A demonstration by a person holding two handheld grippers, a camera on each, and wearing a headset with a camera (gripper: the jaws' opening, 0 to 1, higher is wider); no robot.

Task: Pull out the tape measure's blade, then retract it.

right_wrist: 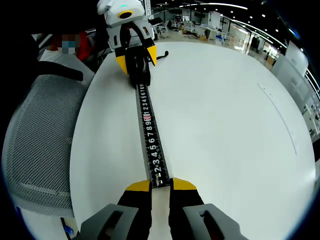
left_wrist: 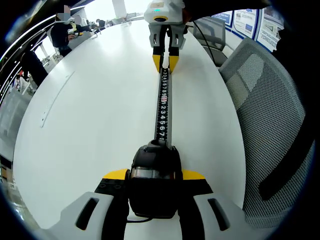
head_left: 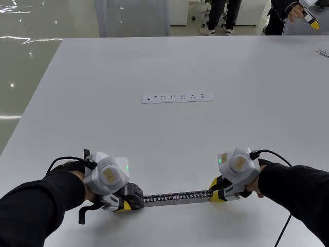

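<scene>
Clamping the tape measure case (left_wrist: pixel 154 192) near the table's (head_left: pixel 169 67) front edge, the left gripper (left_wrist: pixel 154 175) is anchoring it while the right gripper (right_wrist: pixel 160 186) is pinching the blade (right_wrist: pixel 150 135) tip, holding it taut.

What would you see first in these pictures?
The tape measure's blade is stretched straight between two grippers near the front edge of the white table. The left gripper holds the black case, and the right gripper pinches the blade's tip in its yellow-tipped fingers. Farther back, a white power strip lies mid-table.
</scene>
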